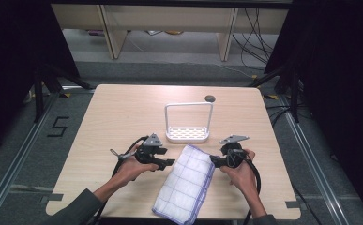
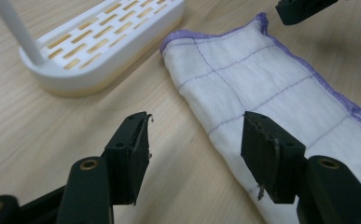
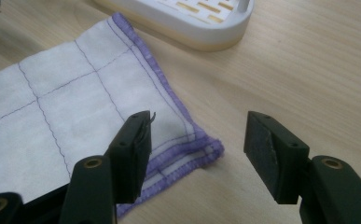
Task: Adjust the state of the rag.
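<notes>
A folded white cloth (image 1: 185,184) with thin purple grid lines and a purple hem lies flat on the bench (image 1: 113,117), and everything else sits around it. Just beyond its far end stands a white rack (image 1: 187,123): a shallow oval tray with a slotted floor and a tall thin hoop handle rising over it. The tray holds nothing; through the slots a pale yellow lower layer shows, seen best in the left gripper view (image 2: 99,39). The cloth's far corner comes close to the tray's rim without touching it.

The left gripper (image 1: 166,163) is at the cloth's left edge, held low by the person's left hand (image 1: 131,169). Its jaws stand apart; in the left gripper view (image 2: 194,156) one jaw is over bare wood and the other over the cloth's edge, with nothing pinched between them.

The right gripper (image 1: 215,161) is at the cloth's right edge, opposite the left one, in the right hand (image 1: 241,174). Its jaws are apart too. In the right gripper view (image 3: 197,149) the cloth's stitched purple corner (image 3: 187,151) lies on the wood in the gap between them, unclamped.

The near end of the cloth reaches the bench's front edge.
</notes>
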`<state>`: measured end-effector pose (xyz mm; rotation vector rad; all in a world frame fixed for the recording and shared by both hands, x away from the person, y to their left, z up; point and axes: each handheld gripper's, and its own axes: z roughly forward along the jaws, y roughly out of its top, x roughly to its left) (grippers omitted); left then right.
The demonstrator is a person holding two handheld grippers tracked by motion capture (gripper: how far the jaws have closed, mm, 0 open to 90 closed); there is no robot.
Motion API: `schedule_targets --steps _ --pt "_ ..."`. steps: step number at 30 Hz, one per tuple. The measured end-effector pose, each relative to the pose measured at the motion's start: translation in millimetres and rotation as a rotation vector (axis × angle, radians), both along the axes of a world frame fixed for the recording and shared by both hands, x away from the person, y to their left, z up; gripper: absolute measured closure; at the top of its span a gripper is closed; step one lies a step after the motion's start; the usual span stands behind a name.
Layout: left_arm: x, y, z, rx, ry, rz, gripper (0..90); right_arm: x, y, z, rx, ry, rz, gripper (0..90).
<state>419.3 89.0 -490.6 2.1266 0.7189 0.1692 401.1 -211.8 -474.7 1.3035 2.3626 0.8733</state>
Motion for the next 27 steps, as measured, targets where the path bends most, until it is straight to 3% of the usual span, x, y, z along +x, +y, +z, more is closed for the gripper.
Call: schedule_targets --steps 5,6,10,12,13,22,24,25,27 --pt "16.4 -23.5 0.0 0.024 -0.012 -0.014 41.3 3.6 0.1 -6.2 -0.013 0.003 -0.001 42.3" --pt "18.5 -28.3 -0.5 0.020 -0.008 -0.008 41.3 3.1 0.6 -5.6 -0.005 0.023 -0.015 42.3" --pt "25.9 -39.6 -3.2 0.020 0.005 -0.012 41.6 4.7 -1.9 -8.3 -0.009 0.016 -0.005 42.3" --pt "30.5 -46.6 -4.7 0.051 0.006 -0.027 41.7 3.5 -1.8 -7.4 0.001 0.023 -0.026 42.3" --pt "31.7 -48.4 -5.1 0.052 0.010 -0.025 41.9 4.3 -2.9 -8.3 -0.009 0.009 -0.016 42.4" --pt "41.1 -56.3 -6.1 0.074 0.039 -0.017 43.4 3.5 -1.7 -7.6 0.001 0.029 -0.015 42.9" --pt "44.9 -56.8 -6.8 0.109 0.035 -0.033 44.6 3.5 -1.9 -7.4 0.001 0.028 -0.015 42.9" --pt "45.1 -58.5 -8.4 0.090 0.044 -0.015 44.8 3.6 -1.8 -7.4 0.002 0.028 -0.018 42.9" --pt "47.3 -58.6 -9.4 0.098 0.051 -0.026 47.0 3.7 -1.8 -7.6 0.001 0.031 -0.014 43.0"
